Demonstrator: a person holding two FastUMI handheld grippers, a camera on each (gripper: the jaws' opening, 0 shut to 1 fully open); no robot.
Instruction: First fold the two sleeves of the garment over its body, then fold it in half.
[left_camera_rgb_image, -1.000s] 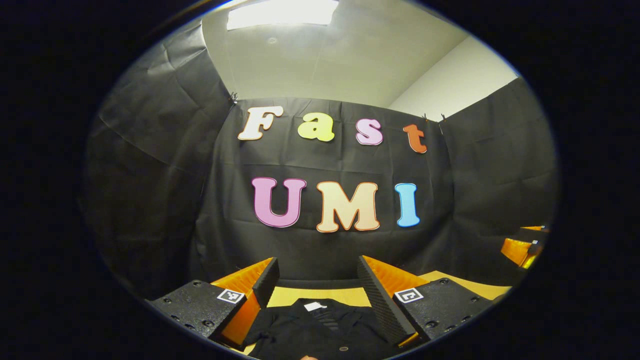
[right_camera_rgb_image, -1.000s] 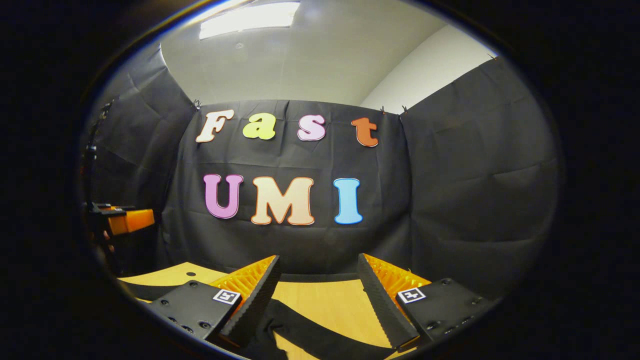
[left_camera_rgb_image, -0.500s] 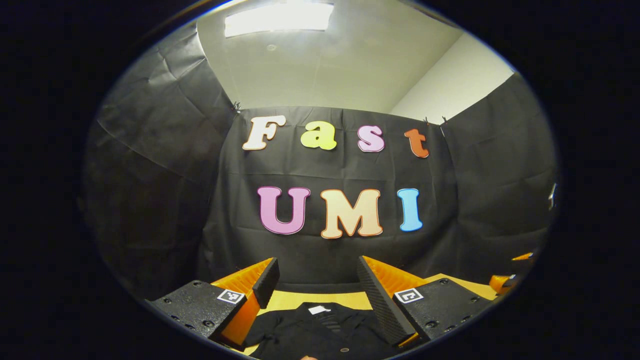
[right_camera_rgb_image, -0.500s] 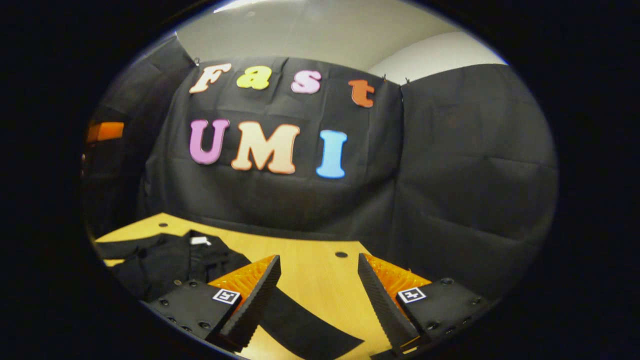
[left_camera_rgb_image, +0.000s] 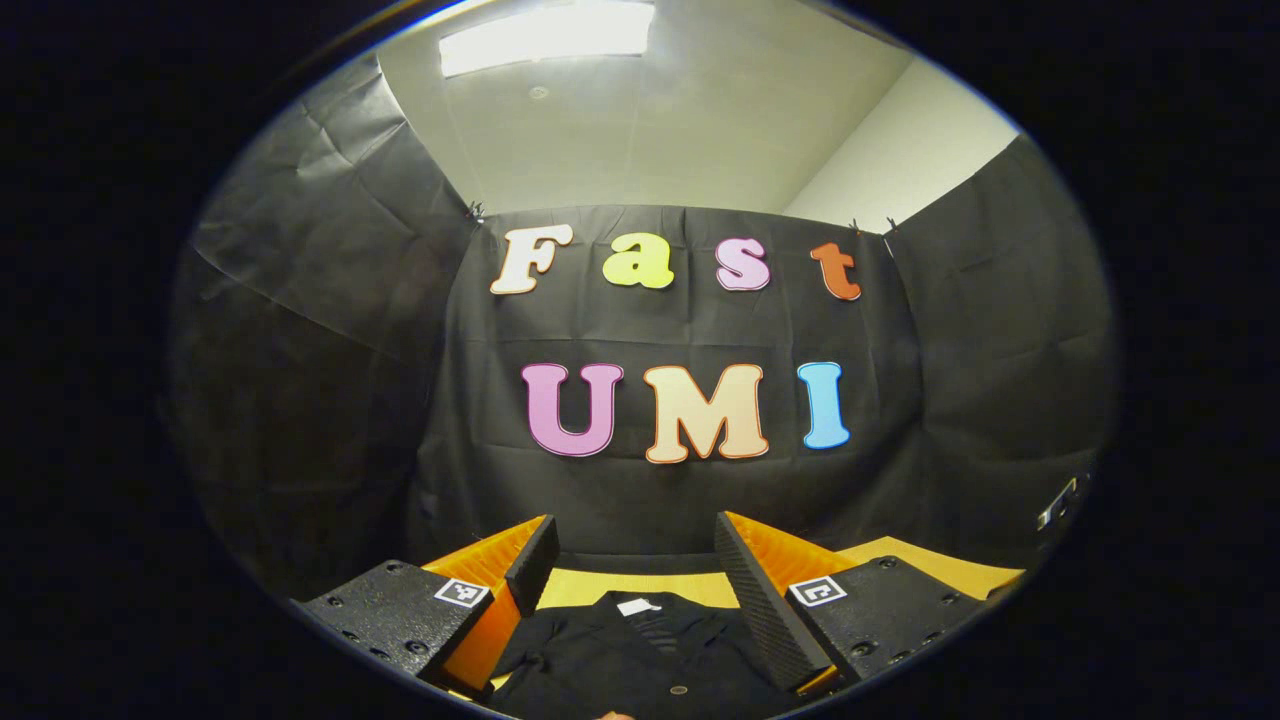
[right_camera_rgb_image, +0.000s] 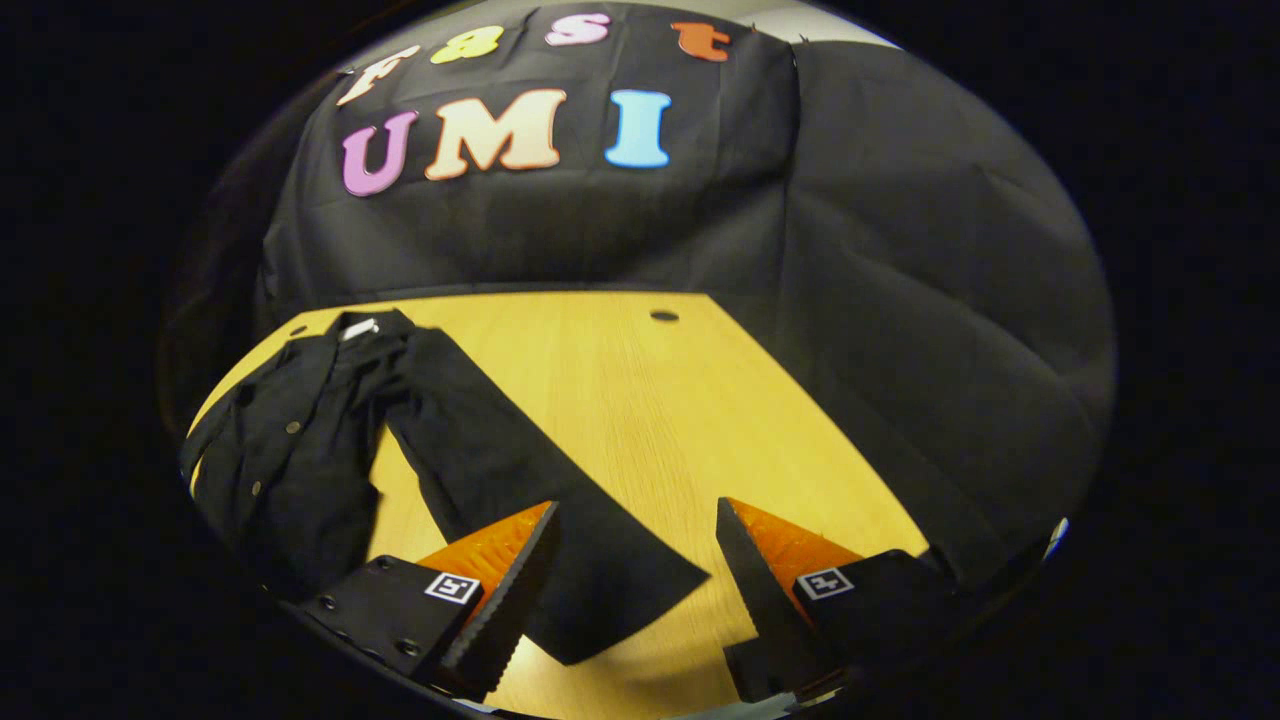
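Black buttoned garment (right_camera_rgb_image: 290, 440) spread flat on the yellow wooden table (right_camera_rgb_image: 640, 400), collar with white tag (right_camera_rgb_image: 357, 328) toward the booth's black cloth wall (right_camera_rgb_image: 900, 300), long axis running from that wall back toward the near table edge. 1 sleeve (right_camera_rgb_image: 530, 490) stretched away from the garment's body on a diagonal, cuff end lying flat between the fingers of the right gripper (right_camera_rgb_image: 636, 572). Right gripper above that cuff, fingers spread wide, gripping nothing. Small round hole (right_camera_rgb_image: 663, 316) in the table beyond the sleeve, close to the wall.

Left gripper (left_camera_rgb_image: 634, 576) over the garment's (left_camera_rgb_image: 640, 660) collar end, fingers wide apart, holding nothing; white tag (left_camera_rgb_image: 634, 606) between them, table edge (left_camera_rgb_image: 930, 560) beyond.
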